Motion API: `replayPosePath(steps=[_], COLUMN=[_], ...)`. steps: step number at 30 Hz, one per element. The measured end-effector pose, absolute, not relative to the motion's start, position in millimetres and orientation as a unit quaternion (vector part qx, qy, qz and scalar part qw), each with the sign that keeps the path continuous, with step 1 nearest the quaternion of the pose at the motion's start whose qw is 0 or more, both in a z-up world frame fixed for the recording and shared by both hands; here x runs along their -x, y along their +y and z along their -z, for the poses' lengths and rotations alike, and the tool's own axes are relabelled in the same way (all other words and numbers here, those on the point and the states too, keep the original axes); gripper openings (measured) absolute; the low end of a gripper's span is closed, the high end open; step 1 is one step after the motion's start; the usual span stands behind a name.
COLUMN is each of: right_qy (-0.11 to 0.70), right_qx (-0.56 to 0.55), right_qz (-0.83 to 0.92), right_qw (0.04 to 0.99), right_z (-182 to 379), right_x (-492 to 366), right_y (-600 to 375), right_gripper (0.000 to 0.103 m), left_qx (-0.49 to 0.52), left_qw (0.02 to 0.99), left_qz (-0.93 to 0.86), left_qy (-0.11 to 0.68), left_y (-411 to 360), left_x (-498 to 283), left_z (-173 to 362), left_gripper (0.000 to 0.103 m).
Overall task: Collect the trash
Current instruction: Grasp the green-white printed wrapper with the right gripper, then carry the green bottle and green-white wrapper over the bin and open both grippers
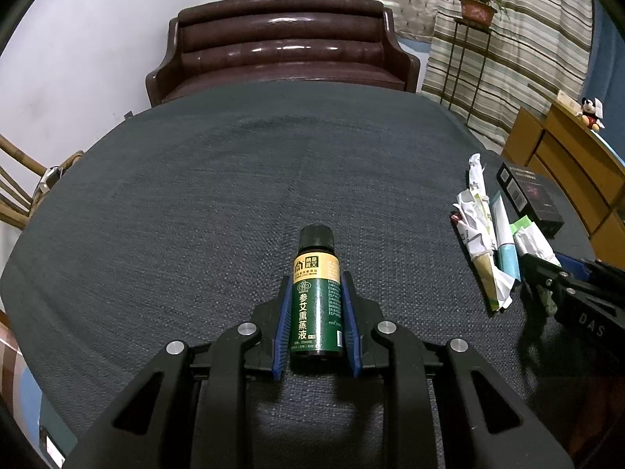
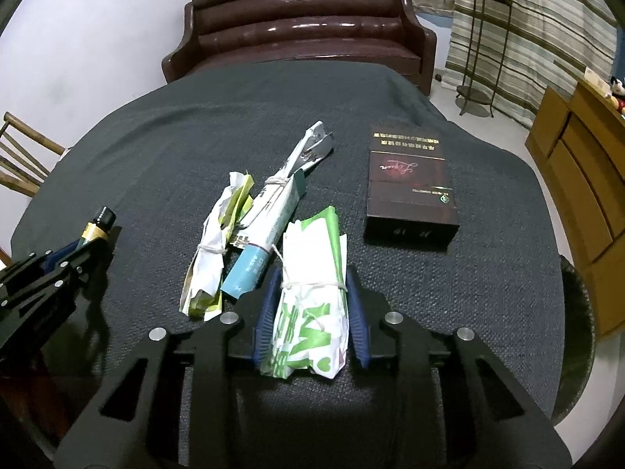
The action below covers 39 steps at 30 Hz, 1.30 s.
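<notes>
My left gripper (image 1: 316,281) is shut on a small green bottle (image 1: 317,297) with a black cap and gold label, on the dark grey tablecloth (image 1: 234,179). My right gripper (image 2: 312,277) is shut on a green-and-white tied wrapper bundle (image 2: 312,312). Left of it lie a white-and-yellow tied paper bundle (image 2: 216,250) and a long white-and-blue wrapper (image 2: 273,211). A dark cigarette box (image 2: 410,191) lies to the right. The left gripper with the bottle (image 2: 95,226) shows at the left of the right wrist view.
A brown leather armchair (image 1: 281,47) stands past the table's far edge. A wooden cabinet (image 2: 578,179) is at the right, a plant stand (image 2: 484,39) behind it, and a bamboo chair (image 1: 19,191) at the left.
</notes>
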State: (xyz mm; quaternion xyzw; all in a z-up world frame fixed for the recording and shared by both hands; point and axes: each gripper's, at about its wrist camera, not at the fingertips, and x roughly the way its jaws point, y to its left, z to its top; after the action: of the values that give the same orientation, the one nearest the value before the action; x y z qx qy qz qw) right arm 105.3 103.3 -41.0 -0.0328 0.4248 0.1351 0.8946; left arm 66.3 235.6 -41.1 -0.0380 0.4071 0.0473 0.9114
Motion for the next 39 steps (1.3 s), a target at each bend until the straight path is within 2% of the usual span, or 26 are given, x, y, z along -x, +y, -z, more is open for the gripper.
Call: replayPosePath(steps=[16, 28, 39], right_qy=[0.371, 0.335, 0.325], right_qx=[0.033, 0.005, -0.025], right_qz=[-0.114, -0.021, 0.052], right_qw=[0.921, 0.942, 0.944], right_z=[20, -3, 1], right_x=[-70, -48, -32], right_y=[67, -38, -124], right_gripper=[0.031, 0.031, 0.031], left_qx=[0.030, -0.002, -0.044], left_qw=[0.923, 0.932, 0.927], left_qz=[-0.015, 0.081, 0.163], left_qy=[0.384, 0.352, 0.336], left_y=[198, 106, 14], left_x=[-56, -49, -52], left_z=[27, 6, 1], left_gripper=[0.025, 0.025, 0.025])
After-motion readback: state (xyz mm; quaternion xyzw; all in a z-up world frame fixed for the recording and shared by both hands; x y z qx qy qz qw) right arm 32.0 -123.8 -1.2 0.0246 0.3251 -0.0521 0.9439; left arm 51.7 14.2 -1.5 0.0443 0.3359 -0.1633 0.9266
